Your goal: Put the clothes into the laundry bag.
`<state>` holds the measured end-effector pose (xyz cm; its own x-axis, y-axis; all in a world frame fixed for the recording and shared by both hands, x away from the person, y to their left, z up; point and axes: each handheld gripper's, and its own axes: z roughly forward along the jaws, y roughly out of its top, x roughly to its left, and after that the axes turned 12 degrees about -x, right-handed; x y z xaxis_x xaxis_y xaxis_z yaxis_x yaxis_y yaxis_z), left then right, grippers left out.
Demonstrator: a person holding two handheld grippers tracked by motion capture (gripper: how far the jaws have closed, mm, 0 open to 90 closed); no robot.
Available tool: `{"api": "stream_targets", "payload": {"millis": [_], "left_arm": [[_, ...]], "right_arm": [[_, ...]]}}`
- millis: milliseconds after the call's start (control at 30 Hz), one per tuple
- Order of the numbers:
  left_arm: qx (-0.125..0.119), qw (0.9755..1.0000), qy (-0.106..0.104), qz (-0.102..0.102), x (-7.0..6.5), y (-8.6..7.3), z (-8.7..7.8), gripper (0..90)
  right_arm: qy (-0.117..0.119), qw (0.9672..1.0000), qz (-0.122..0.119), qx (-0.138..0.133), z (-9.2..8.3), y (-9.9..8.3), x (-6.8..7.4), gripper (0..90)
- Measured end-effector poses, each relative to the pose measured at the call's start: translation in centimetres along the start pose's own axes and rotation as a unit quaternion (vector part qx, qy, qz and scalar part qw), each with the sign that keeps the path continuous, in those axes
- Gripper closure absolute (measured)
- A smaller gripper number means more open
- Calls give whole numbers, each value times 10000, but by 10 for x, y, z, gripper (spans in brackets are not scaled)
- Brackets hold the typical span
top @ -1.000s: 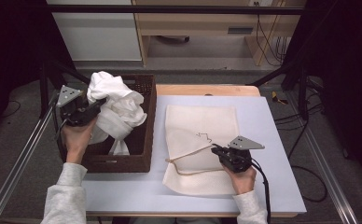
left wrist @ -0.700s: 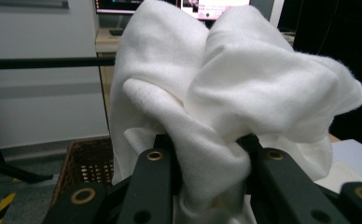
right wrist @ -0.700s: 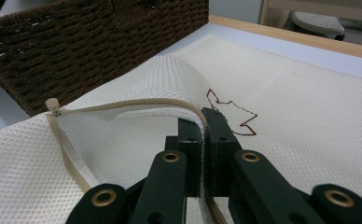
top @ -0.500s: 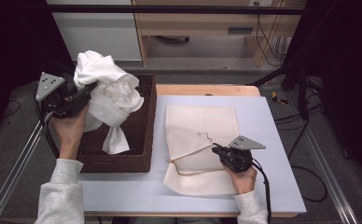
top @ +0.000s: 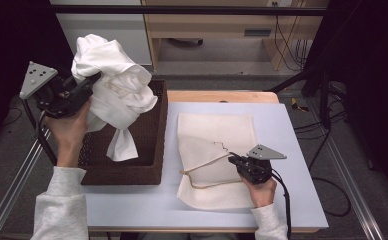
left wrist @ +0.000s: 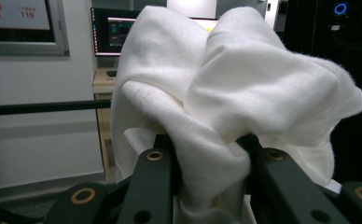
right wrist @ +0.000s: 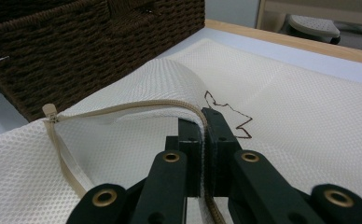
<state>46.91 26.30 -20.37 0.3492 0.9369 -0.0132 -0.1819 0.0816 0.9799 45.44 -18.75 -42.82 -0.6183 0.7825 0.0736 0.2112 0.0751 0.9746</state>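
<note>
We see the pale lavender-grey tabletop with its light wooden far edge (top: 292, 150) spread below us. On its left side sits the dark brown woven wicker basket (top: 152, 150), rectangular and open-topped. Just right of the basket, flat on the table, lies the cream mesh laundry bag with a tan zipper (top: 217, 135); in the right gripper view (right wrist: 309, 121) its near flap curls up off the lower layer, and a thin brown line marks the fabric beyond.

Above the basket's left half hangs the crumpled white knitted cloth (top: 114, 95) — lifted off the basket floor, with one narrow tail drooping down into it. In the left gripper view (left wrist: 244, 93) the cloth bulges over and past the jaws.

The left gripper (top: 89, 85), black with a grey three-cornered plate, is held up over the basket's left rim; its jaws are clamped on a thick fold of the white cloth, which is squeezed between them.

The right gripper (top: 232, 159) rests low on the bag near the table's front — in its own view (right wrist: 202, 126) the jaws are pressed together on the zipper edge of the raised flap, holding the bag's mouth open.
</note>
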Motion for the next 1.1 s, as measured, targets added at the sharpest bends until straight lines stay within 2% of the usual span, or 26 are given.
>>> {"api": "stream_targets", "payload": {"millis": [200,433,533,700,833,1100], "left_arm": [[-137,9996,-225,120,-17,18,-7,740],[-256,9975,-651,77,-39,26,-17,740],[-363,9951,-912,128,-52,29,-21,740],[-305,9922,-1207,99,-72,27,-26,740],[-276,9884,-1491,112,-91,18,-29,739],[-176,9816,-1901,62,-121,2,-29,740]], "right_arm": [[-7,10000,-1,-10,0,1,0,873],[-9,10000,-11,-12,0,2,-1,874],[-18,10000,6,-7,0,2,-1,874],[-48,10000,-2,-24,0,3,-3,874],[-78,10000,39,-1,2,3,-5,874],[-127,9999,76,-19,3,4,-8,874]]}}
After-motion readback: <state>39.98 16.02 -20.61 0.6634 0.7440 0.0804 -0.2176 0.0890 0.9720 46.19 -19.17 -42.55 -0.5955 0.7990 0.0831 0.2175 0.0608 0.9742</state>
